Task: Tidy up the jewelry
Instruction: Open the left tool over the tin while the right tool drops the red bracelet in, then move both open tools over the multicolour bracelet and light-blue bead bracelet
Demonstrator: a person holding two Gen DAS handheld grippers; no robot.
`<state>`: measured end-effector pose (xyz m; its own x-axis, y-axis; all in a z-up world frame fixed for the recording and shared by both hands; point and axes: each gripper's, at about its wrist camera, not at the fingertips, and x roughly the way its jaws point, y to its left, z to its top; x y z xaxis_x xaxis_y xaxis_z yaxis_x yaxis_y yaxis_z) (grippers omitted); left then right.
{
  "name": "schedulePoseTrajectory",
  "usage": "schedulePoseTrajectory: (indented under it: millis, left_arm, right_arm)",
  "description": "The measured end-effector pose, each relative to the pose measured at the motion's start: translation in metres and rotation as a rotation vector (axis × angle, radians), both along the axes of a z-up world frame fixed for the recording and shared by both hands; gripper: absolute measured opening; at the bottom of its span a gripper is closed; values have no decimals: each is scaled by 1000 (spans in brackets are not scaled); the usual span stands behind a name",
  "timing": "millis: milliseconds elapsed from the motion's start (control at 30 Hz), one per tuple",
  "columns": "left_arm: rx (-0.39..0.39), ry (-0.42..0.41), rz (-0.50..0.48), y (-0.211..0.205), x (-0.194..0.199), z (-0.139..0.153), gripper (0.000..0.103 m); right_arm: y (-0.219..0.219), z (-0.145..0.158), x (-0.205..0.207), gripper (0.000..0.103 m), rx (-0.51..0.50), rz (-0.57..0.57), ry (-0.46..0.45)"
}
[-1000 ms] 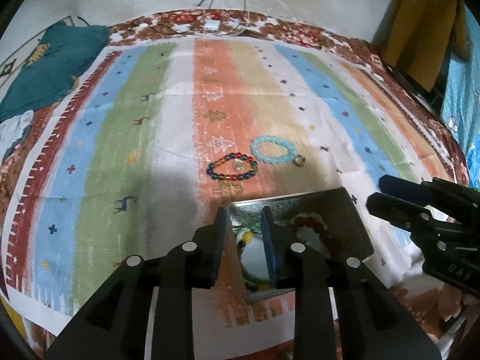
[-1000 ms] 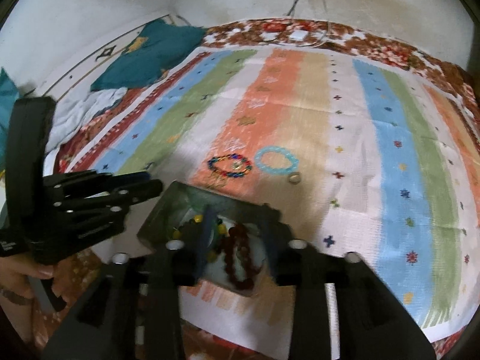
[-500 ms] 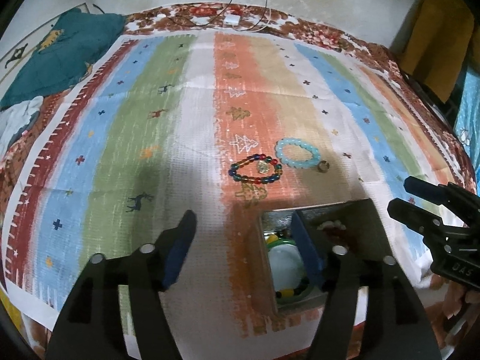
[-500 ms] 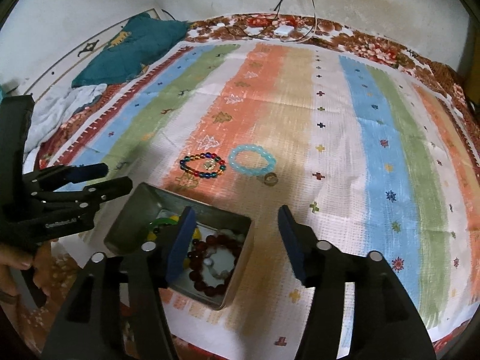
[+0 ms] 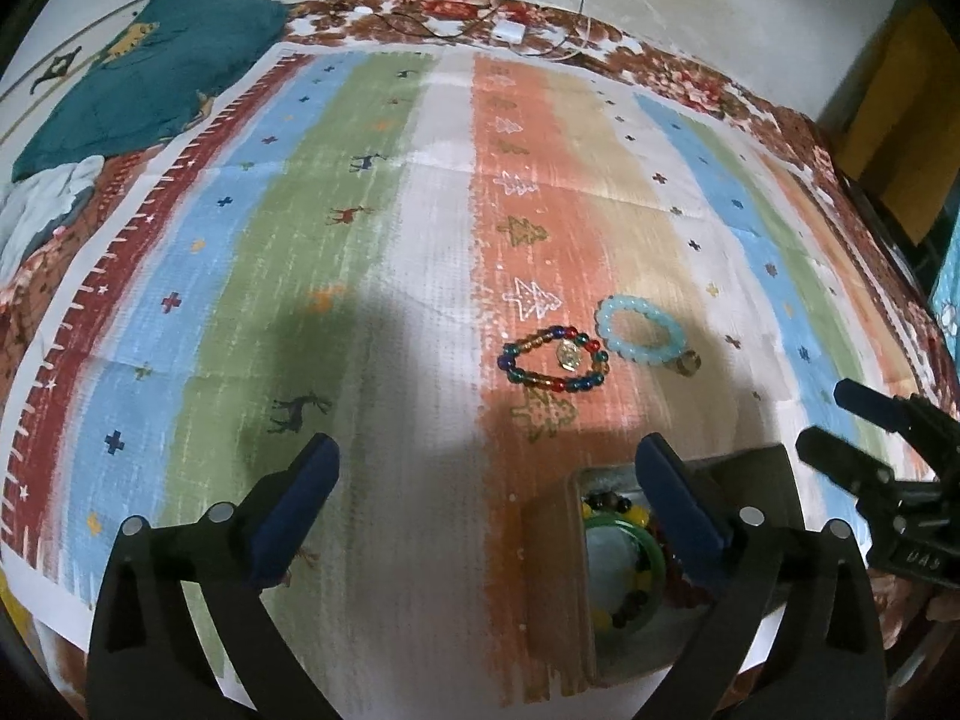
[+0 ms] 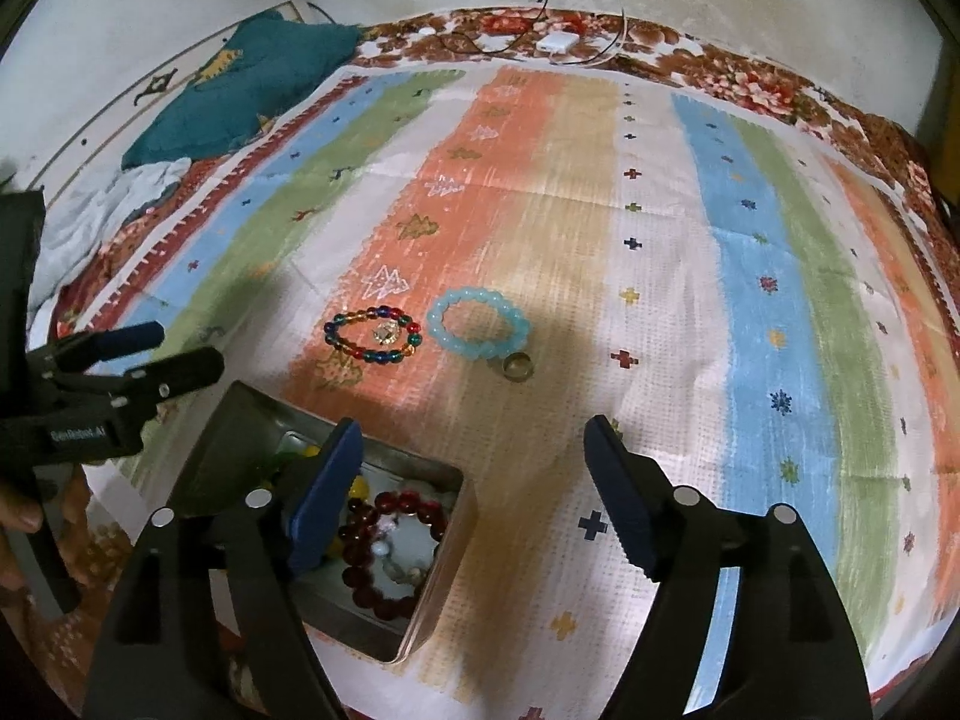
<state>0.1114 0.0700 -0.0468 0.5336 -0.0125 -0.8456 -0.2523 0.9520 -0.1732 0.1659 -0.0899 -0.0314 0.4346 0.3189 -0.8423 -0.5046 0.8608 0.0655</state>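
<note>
Now both tools spread wide, pinching nothing: left gripper (image 5: 486,474) and right gripper (image 6: 474,450) above the near edge of the striped cloth (image 6: 750,276). Ahead on the orange stripe, still loose: multicolour bead bracelet (image 6: 372,335), pale blue bracelet (image 6: 479,331) just right of it, small ring (image 6: 516,366) touching the blue one's near side. Metal tin (image 6: 447,531), already holding a dark red bracelet (image 6: 384,546) and other beads, close under the right gripper's left finger. Blue bracelet and ring almost straight ahead of the right gripper, so probably the nearer, easier reach; multicolour one likelier for the left.
</note>
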Motion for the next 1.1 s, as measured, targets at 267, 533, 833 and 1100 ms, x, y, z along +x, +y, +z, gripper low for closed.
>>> schedulePoseTrajectory:
  millis: [267,533,833,1100]
  left_arm:
    - [-22,40,1,10,19,-11,97]
    - [-56,67,-4,17,38,-20,97]
    - [-58,84,-37,15,53,-25,97]
    - [-43,117,-61,13,67,-35,97]
  right_arm:
    - [-1,-4,23,86,8,-41,33]
    - [2,-8,44,90,17,-66,56]
    - [5,-17,64,91,-3,-84,82]
    - [10,-28,76,91,-20,-92,113]
